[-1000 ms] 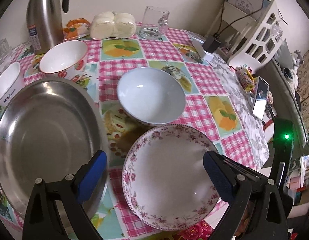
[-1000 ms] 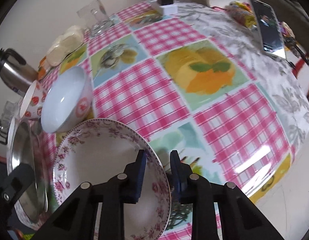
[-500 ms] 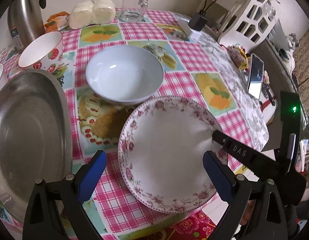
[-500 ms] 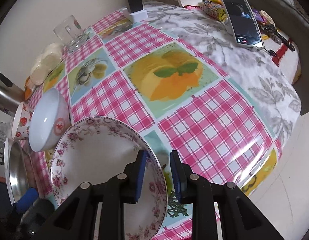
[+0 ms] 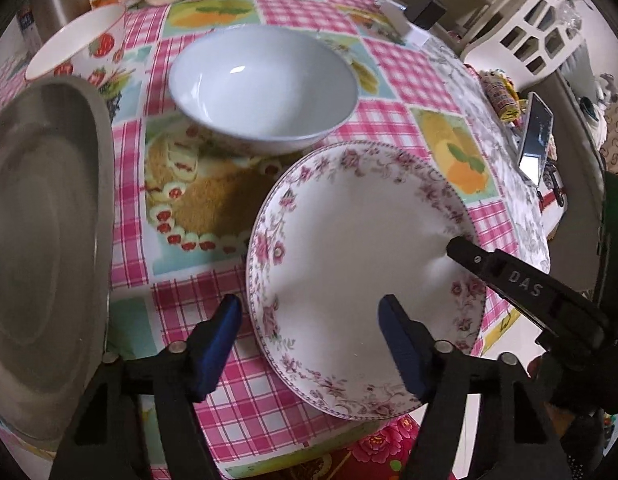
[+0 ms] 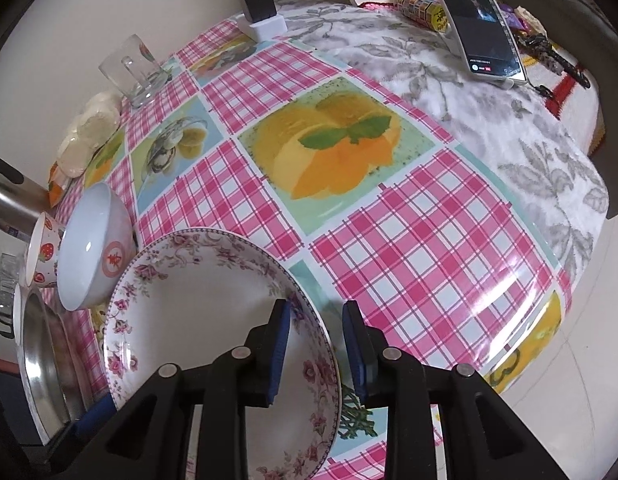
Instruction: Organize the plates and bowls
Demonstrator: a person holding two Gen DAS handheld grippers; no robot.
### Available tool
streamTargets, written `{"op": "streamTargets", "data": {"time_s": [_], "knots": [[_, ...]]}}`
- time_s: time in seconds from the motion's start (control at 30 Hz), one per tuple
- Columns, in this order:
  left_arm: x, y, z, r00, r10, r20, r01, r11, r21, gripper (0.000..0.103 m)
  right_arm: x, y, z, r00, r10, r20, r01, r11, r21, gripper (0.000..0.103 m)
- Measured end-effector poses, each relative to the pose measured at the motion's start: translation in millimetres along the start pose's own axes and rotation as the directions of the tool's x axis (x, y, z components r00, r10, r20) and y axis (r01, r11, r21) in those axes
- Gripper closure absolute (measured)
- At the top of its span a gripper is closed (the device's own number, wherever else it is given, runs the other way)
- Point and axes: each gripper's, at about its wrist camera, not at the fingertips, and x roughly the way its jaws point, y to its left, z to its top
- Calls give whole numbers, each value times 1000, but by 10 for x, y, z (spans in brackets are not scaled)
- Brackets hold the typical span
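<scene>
— While the right gripper [image 6: 315, 344] has the far-right rim of the plate [image 5: 361, 252] between its fingers, is it actually clamped? I see a sliver of gap on the outer side.

— Hard to call. The inner pad sits against the rim; the outer one seems a touch off. I can't tell whether it's gripping or just loosening. The plate lies near the front edge of the table [image 5: 393, 64], tilted a little, its near rim jutting past the edge.

— And the left gripper [image 5: 309, 328]?

— Its jaws have just been closing, and the plate's near-left rim is between them — but the pads aren't on it yet. One finger is outside on the cloth, the other over the white well.

— So what would you want done?

— Get the left pads square on the rim before the right lets go, I'd say, or the plate may slip off the edge. Then lift it level.

— Where would it go?

— My guess is the steel basin [image 5: 45, 240] on the left. The white bowl [image 5: 263, 84] just beyond the plate and the strawberry bowl [image 5: 81, 48] further back are untouched.
</scene>
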Motion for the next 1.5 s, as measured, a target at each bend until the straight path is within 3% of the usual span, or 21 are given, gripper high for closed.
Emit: {"op": "streamTargets", "data": {"time_s": [0.13,0.4,0.6,0.73,1.13,1.33,1.5], "knots": [[77,72,-11,1000,-7,-19,6,999,-34,46,35,32,11,1000,8,2,-8,1000,-2,73],[58,170,8,999,-22,30,24,998,-64,56,50,-5,24,999,50,8,-50,998,27,73],[38,261,16,998,-23,52,28,995,-93,70,58,-121,32,992,127,13,-128,990,63,73],[21,317,-4,998,-20,60,26,995,-98,76,77,-286,46,973,228,21,-229,968,100,76],[60,274,43,996,-22,81,29,996,-82,77,212,-595,-13,884,466,35,-465,872,151,90],[83,232,66,995,-23,99,29,998,-57,77,185,-491,-10,906,422,38,-423,901,92,90],[89,244,75,992,-78,103,85,995,-60,77,210,-428,-1,901,433,42,-435,896,89,91]]}}
